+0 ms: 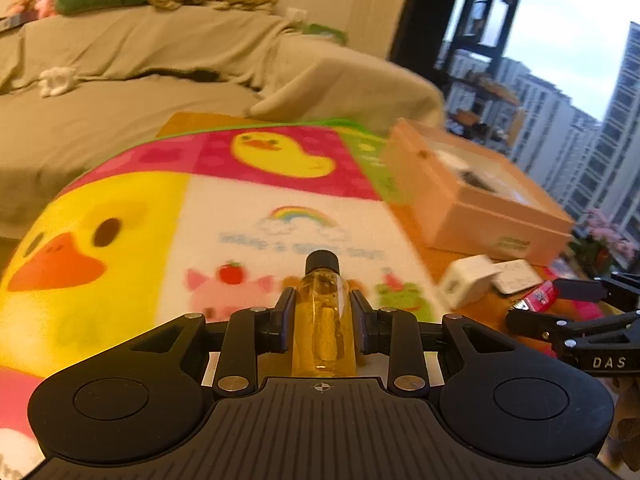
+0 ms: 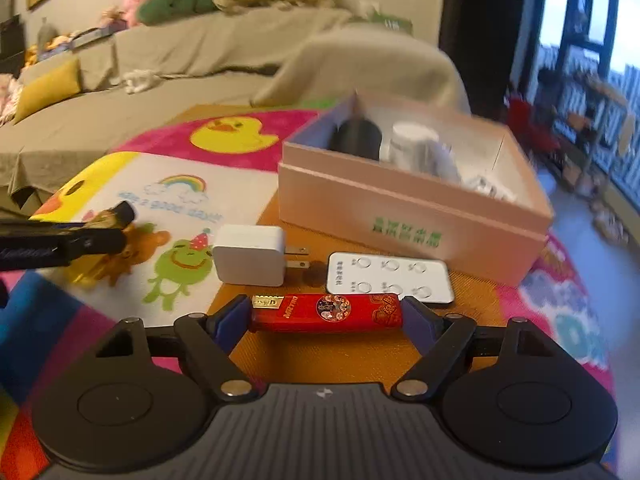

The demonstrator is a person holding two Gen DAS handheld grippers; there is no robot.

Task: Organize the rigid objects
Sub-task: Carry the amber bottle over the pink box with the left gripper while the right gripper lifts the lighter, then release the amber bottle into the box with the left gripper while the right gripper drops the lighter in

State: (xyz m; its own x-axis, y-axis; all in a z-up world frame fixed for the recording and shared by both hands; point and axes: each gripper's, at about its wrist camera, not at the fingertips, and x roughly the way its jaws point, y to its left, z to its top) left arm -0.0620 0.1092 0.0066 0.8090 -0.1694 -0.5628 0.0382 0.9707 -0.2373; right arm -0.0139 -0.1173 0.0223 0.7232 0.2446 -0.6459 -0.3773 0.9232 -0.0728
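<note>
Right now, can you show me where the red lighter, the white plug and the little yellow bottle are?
red lighter (image 2: pixel 326 313), right wrist view, middle of its red body.
white plug (image 2: pixel 249 254), right wrist view, its white front face.
yellow bottle (image 1: pixel 323 320), left wrist view, its glass body.

You have a small clear bottle (image 1: pixel 323 320) of yellow liquid, black cap, upright. A red lighter (image 2: pixel 326 313) lies flat on the orange surface, gold metal end pointing left. Just behind it: a white charger (image 2: pixel 250 259), prongs pointing right, and a flat white remote (image 2: pixel 390 278). The pink box (image 2: pixel 412 216) stands open behind them, a dark object and white items inside.
</note>
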